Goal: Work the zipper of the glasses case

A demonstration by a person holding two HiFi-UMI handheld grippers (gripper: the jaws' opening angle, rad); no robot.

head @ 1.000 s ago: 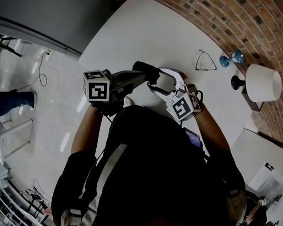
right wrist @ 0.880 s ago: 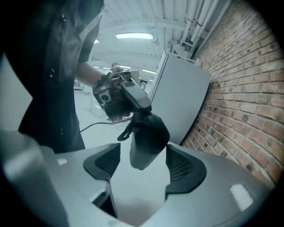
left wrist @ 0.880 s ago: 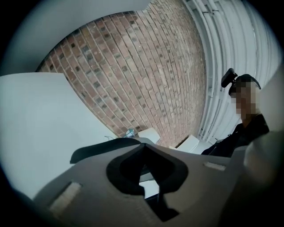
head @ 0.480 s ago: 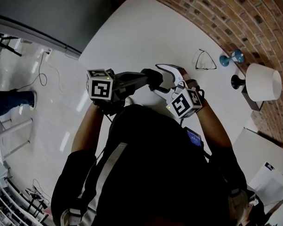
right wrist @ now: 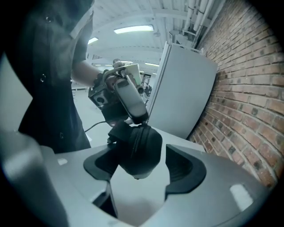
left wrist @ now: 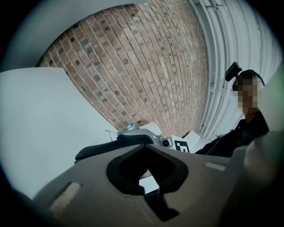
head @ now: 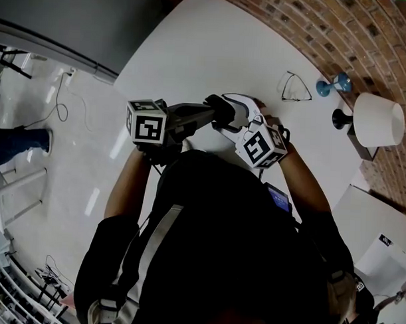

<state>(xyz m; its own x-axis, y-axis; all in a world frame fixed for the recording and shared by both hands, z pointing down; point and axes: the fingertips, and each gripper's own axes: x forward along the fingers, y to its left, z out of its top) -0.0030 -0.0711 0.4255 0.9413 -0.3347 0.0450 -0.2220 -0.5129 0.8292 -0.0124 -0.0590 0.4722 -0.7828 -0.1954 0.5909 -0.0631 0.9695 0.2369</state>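
Pressed together, the jaws of our left gripper (left wrist: 144, 147) pinch the upper end of the glasses case (right wrist: 140, 148). The right gripper view shows the tips meeting right where the seam line comes up, so we take it that they have the zipper pull, though the tab itself is too small to make out. Our right gripper (right wrist: 140, 167) has its jaws spread with the case hanging between them. They have just been closing, but the case sits nearer one pad, a gap shows at the other, and neither pad seems to press on it yet. The case is black and rounded, held up in the air above the white desk (head: 193, 51), between the two grippers and close in front of us. We judge it light, with a semi-stiff shell under a cloth skin. It should not crush under a firm squeeze, but it could twist or slip if gripped near the rim. The best hold for the right jaws looks to be across the two broad faces, clear of the seam, so the slider has a free track. A pair of spectacles (head: 295, 87) lies well apart on the desk.
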